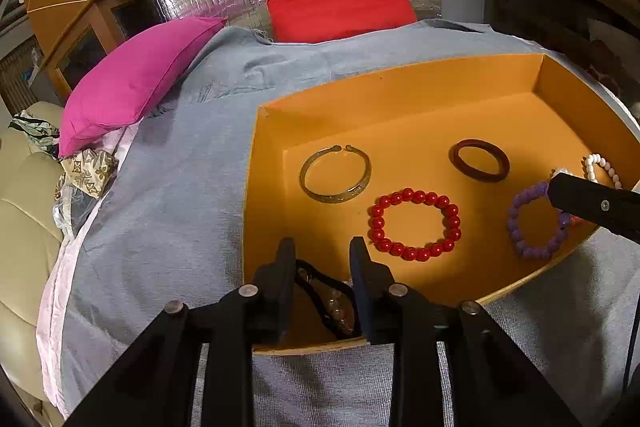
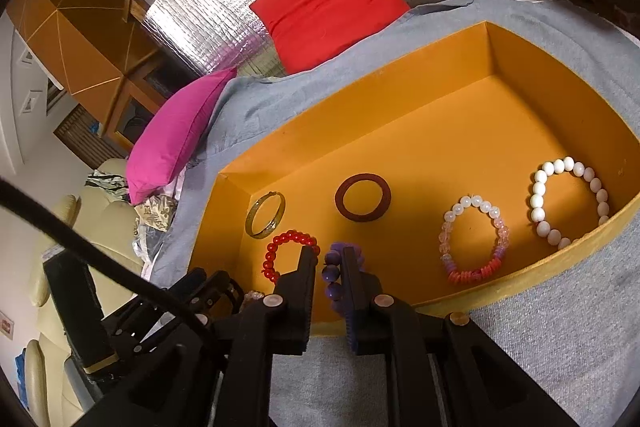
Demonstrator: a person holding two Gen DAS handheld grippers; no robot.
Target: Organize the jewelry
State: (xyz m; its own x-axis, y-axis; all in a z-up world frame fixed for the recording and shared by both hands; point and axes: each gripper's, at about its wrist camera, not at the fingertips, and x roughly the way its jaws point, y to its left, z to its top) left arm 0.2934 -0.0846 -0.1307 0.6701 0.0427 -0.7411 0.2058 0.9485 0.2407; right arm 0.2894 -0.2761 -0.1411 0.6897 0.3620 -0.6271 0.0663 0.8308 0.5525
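Left wrist view has your left gripper (image 1: 322,247) hanging over the near corner of the orange box (image 1: 400,99), jaws partly apart, with a dark cord bracelet with clear beads (image 1: 332,301) lying loose on the box floor between the fingers; the pads don't look like they're pressing on it. Just ahead of the right fingertip sits the red bead bracelet (image 1: 416,225), and ahead-left of the jaws is the gold open bangle (image 1: 335,173). Further ahead to the right is the dark maroon ring bangle (image 1: 479,160). On the right wrist view, your right gripper (image 2: 327,255) has its jaws pulled in narrow around the purple bead bracelet (image 2: 334,275), pinching one side of it, still down near the box floor. Off to the right of those jaws lie the pink and clear bead bracelet (image 2: 476,239) and, further right, the white bead bracelet (image 2: 570,201). The box rests on a grey cloth (image 1: 180,187).
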